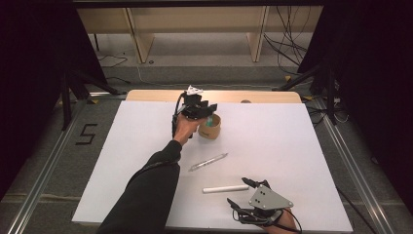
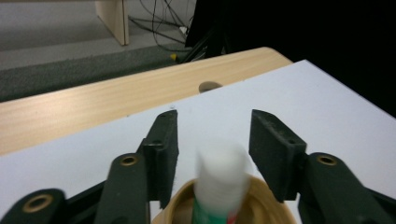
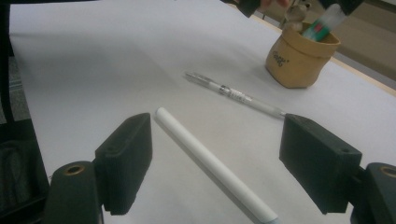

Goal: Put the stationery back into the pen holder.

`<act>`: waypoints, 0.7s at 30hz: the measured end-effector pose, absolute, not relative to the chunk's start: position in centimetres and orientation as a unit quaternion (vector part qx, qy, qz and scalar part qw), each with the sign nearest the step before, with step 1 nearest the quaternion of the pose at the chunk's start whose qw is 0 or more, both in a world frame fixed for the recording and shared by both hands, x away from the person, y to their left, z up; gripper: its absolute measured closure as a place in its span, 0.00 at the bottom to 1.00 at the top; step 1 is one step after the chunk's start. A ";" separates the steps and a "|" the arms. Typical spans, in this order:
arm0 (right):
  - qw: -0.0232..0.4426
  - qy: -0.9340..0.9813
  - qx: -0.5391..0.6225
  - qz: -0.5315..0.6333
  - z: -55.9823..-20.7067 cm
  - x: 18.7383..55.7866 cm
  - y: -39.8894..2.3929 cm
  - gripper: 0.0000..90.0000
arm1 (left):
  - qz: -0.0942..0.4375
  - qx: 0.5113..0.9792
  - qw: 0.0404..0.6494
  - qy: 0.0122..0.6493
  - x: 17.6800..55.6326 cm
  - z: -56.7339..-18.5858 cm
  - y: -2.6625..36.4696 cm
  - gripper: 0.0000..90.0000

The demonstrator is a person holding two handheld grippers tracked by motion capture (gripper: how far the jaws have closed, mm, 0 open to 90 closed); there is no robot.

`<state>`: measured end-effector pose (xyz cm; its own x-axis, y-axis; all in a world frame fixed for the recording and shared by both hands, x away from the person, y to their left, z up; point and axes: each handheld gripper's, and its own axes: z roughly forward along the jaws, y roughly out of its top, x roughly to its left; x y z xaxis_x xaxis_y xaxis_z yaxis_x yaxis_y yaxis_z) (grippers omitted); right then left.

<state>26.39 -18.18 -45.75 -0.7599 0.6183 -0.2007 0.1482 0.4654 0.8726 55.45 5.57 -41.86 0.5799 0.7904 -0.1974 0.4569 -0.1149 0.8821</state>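
Tan paper cup (image 1: 210, 127) holds a green-and-white tube (image 2: 218, 186) — left gripper (image 1: 207, 113) jaws parted either side, released. Right gripper (image 3: 215, 163) gapes empty over a white stick (image 3: 210, 163) — a clear pen (image 1: 208, 162) lies between.
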 end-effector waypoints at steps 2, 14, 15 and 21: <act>0.256 0.816 0.235 0.461 -45.7 26.5 -18.2 0.29 | 0.165 0.726 0.515 0.425 55.2 -41.3 5.8 0.52; 0.257 0.816 0.236 0.461 -45.7 26.4 -18.2 0.29 | 0.134 0.739 0.519 0.408 52.8 -38.0 8.2 0.30; 0.257 0.816 0.236 0.461 -45.7 26.4 -18.2 0.29 | 0.131 0.741 0.518 0.406 52.6 -37.9 8.4 0.30; 0.256 0.815 0.239 0.461 -45.7 26.4 -18.2 0.29 | 0.120 0.746 0.514 0.406 50.8 -37.7 9.9 0.22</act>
